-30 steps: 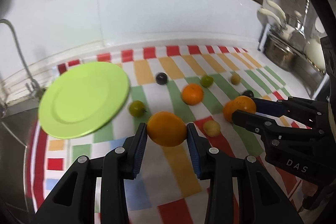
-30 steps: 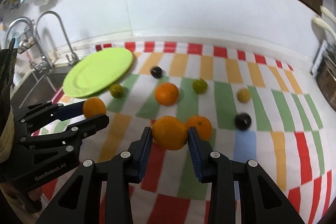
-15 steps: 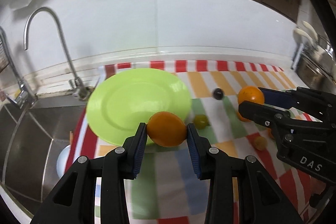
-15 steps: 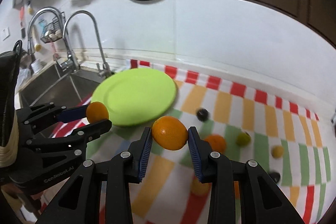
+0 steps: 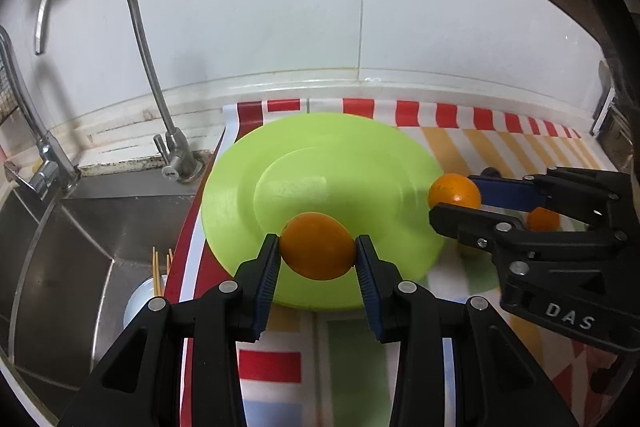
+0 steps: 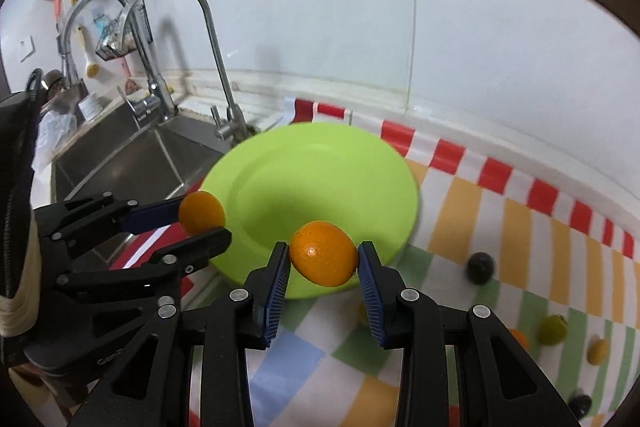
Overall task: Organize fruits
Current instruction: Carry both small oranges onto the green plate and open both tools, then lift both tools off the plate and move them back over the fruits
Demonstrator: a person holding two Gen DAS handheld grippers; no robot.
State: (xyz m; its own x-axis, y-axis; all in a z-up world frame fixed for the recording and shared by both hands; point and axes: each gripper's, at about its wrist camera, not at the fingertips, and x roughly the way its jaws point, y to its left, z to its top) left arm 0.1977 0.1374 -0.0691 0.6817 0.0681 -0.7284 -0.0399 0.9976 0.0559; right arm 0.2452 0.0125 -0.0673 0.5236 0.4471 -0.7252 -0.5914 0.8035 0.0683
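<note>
My left gripper [image 5: 317, 259] is shut on an orange [image 5: 317, 247] and holds it over the near rim of the green plate [image 5: 320, 179]. My right gripper [image 6: 323, 263] is shut on a second orange [image 6: 323, 258] over the plate's [image 6: 312, 179] near right edge. Each gripper shows in the other's view: the right one [image 5: 454, 201] at the plate's right side, the left one [image 6: 202, 217] at its left side. The plate holds no fruit. A third orange [image 5: 542, 219] lies on the cloth behind the right gripper.
The plate lies on a checked cloth [image 6: 500, 227] beside a steel sink [image 5: 80, 235] with a tall tap [image 5: 136, 27]. A dark fruit [image 6: 480, 267], a green one [image 6: 554, 330] and a yellow one [image 6: 598, 351] lie on the cloth to the right. A white wall stands behind.
Both grippers have carried their oranges left from the scattered fruit to the green plate, which now sits close under both of them. The grips have not changed.
</note>
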